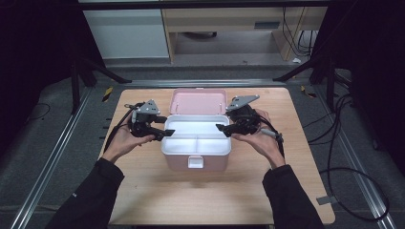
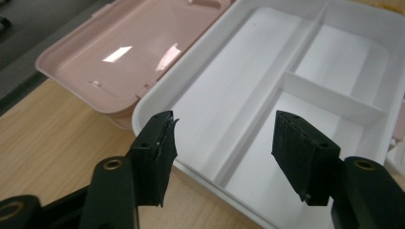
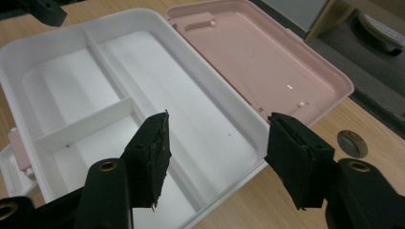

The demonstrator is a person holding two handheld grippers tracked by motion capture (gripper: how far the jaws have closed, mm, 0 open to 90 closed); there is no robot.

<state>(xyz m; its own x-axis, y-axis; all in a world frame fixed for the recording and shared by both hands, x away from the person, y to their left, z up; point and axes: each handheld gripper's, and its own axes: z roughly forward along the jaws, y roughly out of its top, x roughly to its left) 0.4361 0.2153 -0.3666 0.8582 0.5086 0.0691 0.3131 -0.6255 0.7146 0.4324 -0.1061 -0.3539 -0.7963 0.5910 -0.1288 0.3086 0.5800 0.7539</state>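
Over white tray [image 1: 196, 135] ends: left gripper [image 1: 165, 134] and right gripper [image 1: 222, 128], jaws apart, empty. Pink lid [image 1: 198, 101] already open behind tray; tray seated in box, lifting-out likely remains.

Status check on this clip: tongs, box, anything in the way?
Left tongs and right tongs open, empty, at the tray's ends. White tray sits in pink box, lid open. Nothing in the way.

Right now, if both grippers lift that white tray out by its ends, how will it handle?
The white tray looks like rigid moulded plastic, so probably stiff. Its compartments are empty, so likely light. Its glossy rim may slip.
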